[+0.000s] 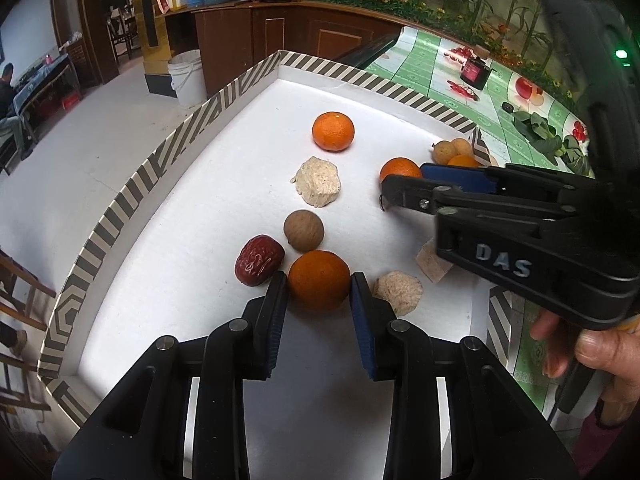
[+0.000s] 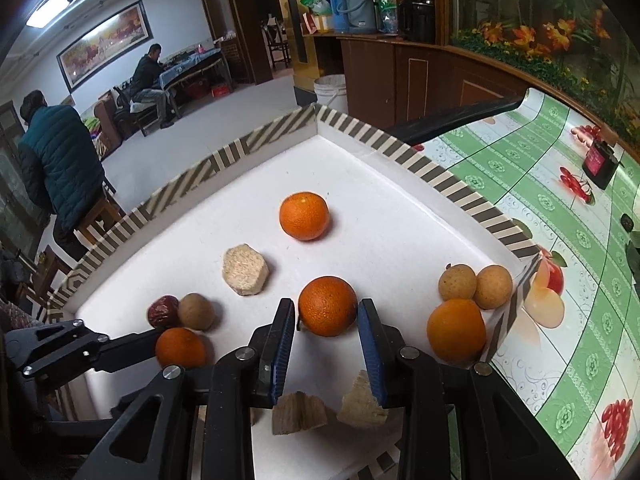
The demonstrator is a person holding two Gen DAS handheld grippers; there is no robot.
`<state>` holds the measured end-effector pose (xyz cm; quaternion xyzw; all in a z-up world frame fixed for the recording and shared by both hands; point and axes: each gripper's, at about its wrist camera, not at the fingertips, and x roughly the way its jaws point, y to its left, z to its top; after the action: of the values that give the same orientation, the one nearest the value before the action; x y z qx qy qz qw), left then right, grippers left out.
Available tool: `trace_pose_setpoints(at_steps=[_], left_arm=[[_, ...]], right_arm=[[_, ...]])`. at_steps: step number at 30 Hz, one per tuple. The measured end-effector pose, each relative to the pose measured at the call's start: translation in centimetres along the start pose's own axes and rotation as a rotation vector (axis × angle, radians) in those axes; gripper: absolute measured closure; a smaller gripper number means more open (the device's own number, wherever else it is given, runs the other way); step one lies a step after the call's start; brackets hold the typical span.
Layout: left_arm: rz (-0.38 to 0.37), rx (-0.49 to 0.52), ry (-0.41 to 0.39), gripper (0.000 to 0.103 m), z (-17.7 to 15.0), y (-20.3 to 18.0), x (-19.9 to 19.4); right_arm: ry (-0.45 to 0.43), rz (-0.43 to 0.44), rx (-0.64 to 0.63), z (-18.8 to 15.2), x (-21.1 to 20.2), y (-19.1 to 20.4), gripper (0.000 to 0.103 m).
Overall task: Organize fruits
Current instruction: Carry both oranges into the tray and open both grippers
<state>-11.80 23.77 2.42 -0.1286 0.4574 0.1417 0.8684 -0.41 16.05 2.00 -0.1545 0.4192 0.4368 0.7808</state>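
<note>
- Left gripper (image 1: 319,280) is clenched on a round orange mandarin (image 1: 319,279); a soft squeeze should be kept.
- Right gripper (image 2: 327,312) is clenched on another round orange mandarin (image 2: 327,306), inside the striped cardboard tray (image 2: 384,140).

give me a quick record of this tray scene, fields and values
tray: white, striped rim
left gripper: jaws flank the near orange; grip unclear
right gripper: jaws flank the middle orange; grip unclear
loose on tray: far orange, corner orange
also on tray: red date, pale chunks, brown round fruits
</note>
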Motion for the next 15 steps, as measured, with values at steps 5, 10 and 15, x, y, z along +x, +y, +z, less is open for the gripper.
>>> trace_pose_setpoints(at_steps=[5, 10, 15], left_arm=[[0.009, -0.010, -0.036, 0.059, -0.3, 0.0, -0.6], [0.046, -0.014, -0.089, 0.059, -0.4, -0.2, -1.5], [0.074, 0.017, -0.146, 0.059, -0.8, -1.1, -2.7]], right_arm=[[-0.034, 0.014, 0.011, -0.2, -1.6, 0.3, 0.069], [-0.074, 0.016, 0.024, -1.1, -3.4, 0.5, 0.069], [-0.119, -0.005, 0.055, -2.9, -5.4, 0.2, 0.069]])
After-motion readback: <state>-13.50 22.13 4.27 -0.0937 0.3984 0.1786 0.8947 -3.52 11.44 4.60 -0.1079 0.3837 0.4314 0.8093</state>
